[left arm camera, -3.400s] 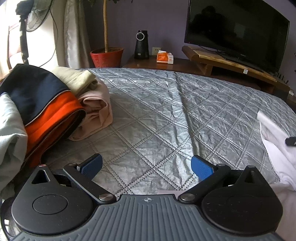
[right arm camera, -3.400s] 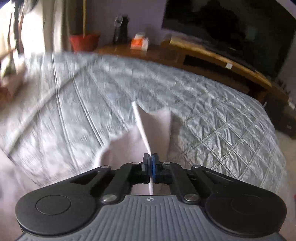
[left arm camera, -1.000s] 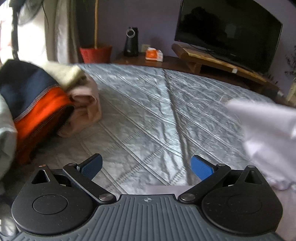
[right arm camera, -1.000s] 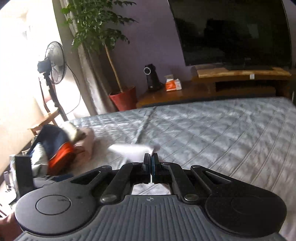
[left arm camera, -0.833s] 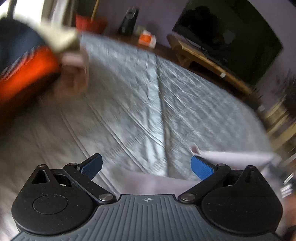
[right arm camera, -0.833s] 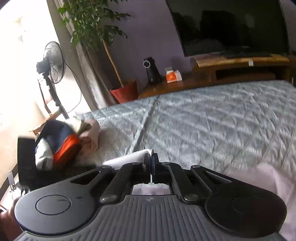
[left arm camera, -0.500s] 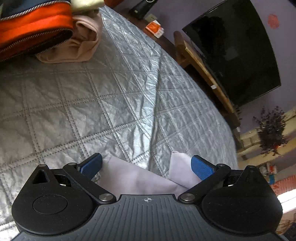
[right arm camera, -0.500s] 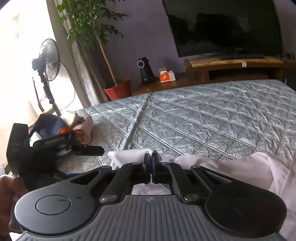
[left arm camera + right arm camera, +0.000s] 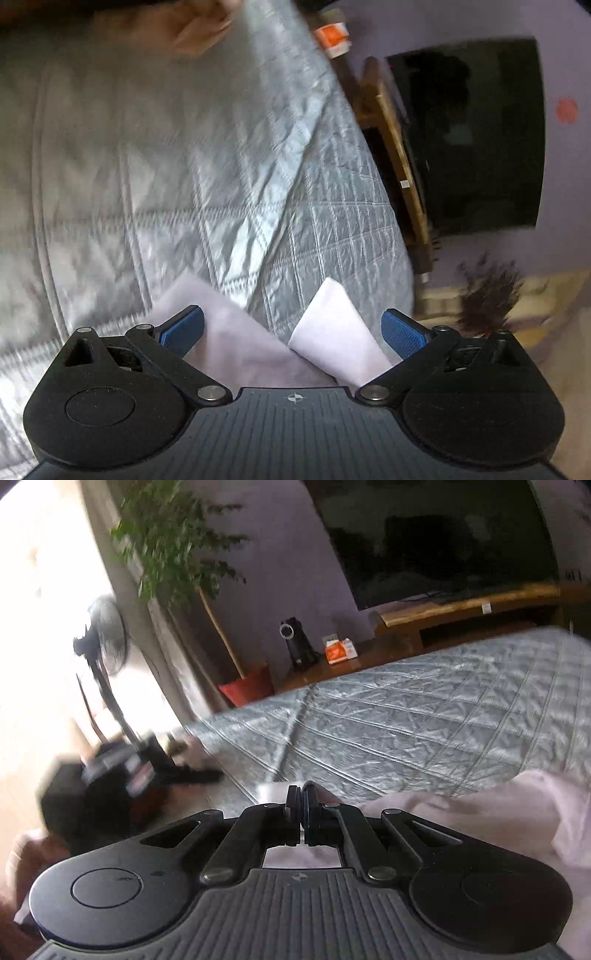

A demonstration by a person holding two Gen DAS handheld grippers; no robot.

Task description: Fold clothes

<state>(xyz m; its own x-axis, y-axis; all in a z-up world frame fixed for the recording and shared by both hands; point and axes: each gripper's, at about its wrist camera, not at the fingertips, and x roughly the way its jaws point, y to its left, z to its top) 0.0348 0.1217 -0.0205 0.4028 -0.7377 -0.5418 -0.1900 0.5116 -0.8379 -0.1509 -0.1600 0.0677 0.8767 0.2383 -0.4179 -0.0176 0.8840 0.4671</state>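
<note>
Across the near edge of the bed, over its grey quilted cover, a pale lilac garment lies partly spread, one corner turned up. On its right side the right gripper is clamped tight on a pinch of the cloth. Over its left part the left gripper hovers with jaws wide apart, cloth between them but not pressed. To fold well, I judge, close the left on an edge, then pull both taut.

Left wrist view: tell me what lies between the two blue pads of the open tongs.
In the left wrist view, the pale lilac garment lies between them, one folded corner sticking up, untouched by either pad, on the silver quilted bedspread.
</note>
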